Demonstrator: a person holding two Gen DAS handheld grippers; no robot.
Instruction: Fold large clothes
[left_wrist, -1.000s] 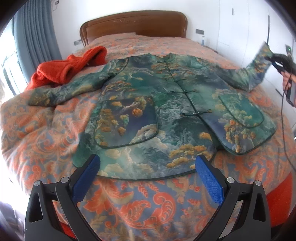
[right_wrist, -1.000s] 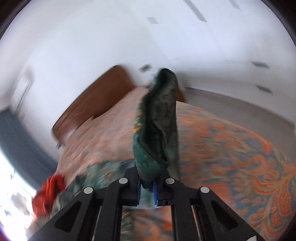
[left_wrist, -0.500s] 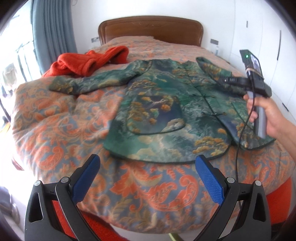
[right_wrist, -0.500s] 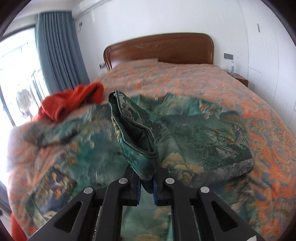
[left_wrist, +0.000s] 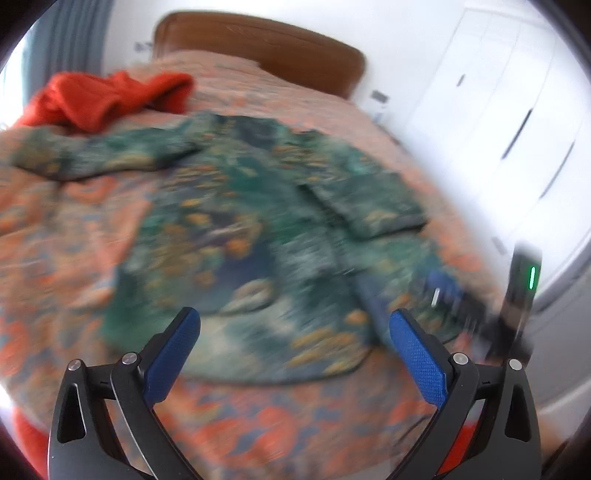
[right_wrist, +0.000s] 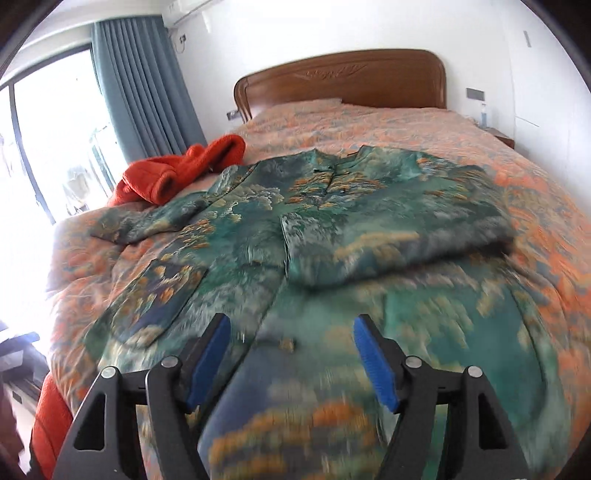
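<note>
The orange paisley-quilted bed (right_wrist: 424, 125) is carrying the green brocade jacket (right_wrist: 258, 236) – one sleeve now lying folded across its front. The right gripper (right_wrist: 291, 354) is gaping, sleeve released; the left gripper (left_wrist: 293, 354) is hanging wide, empty.

We see one green jacket (right_wrist: 258, 236), brocade with orange-gold tree and cloud print, lying front-up and flat on the bed (right_wrist: 535, 192), collar toward the headboard. Its right-side sleeve (right_wrist: 399, 236) is folded across the chest, cuff near the centre closure. The other sleeve (right_wrist: 159, 218) stretches out sideways toward the window side. We note a patch pocket (right_wrist: 159, 291) on the lower front. Left-wrist view is blurred; same jacket (left_wrist: 258, 229).
</note>
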